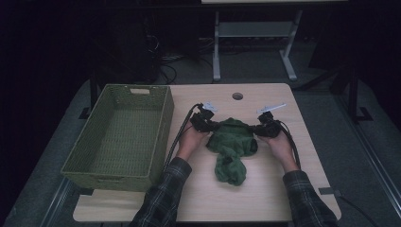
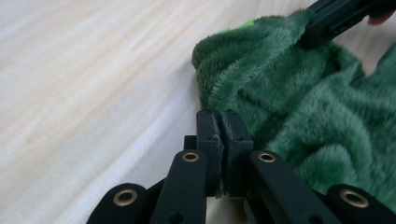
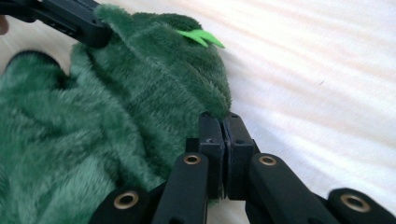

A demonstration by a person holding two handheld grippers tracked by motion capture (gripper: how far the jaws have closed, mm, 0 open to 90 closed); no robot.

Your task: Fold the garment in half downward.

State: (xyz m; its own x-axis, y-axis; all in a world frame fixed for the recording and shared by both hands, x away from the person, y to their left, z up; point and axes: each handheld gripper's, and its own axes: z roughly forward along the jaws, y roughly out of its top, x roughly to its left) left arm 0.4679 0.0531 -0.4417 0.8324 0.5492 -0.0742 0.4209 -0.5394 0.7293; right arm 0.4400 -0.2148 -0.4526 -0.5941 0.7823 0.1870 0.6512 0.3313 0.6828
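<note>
A crumpled dark green plush garment (image 1: 231, 149) lies on the light wooden table (image 1: 265, 198), just to the right of the green woven basket (image 1: 120, 137) that sits on the table's left side. The left tool (image 1: 211, 126) sits between the basket and the garment, at the garment's upper left edge; in the left gripper view its jaws are pressed together with a fold of the green plush pinched at their tips (image 2: 223, 122). The right tool (image 1: 255, 130) is on the far side of the garment from the basket, at its upper right edge; in the right gripper view its jaws are likewise clamped on the plush hem (image 3: 223, 122). A small bright green tag (image 3: 201, 37) sticks out of the garment near that edge. Each hand grips its tool from behind, with plaid sleeves (image 1: 163, 198) nearer the table's front edge than the basket's front wall.
</note>
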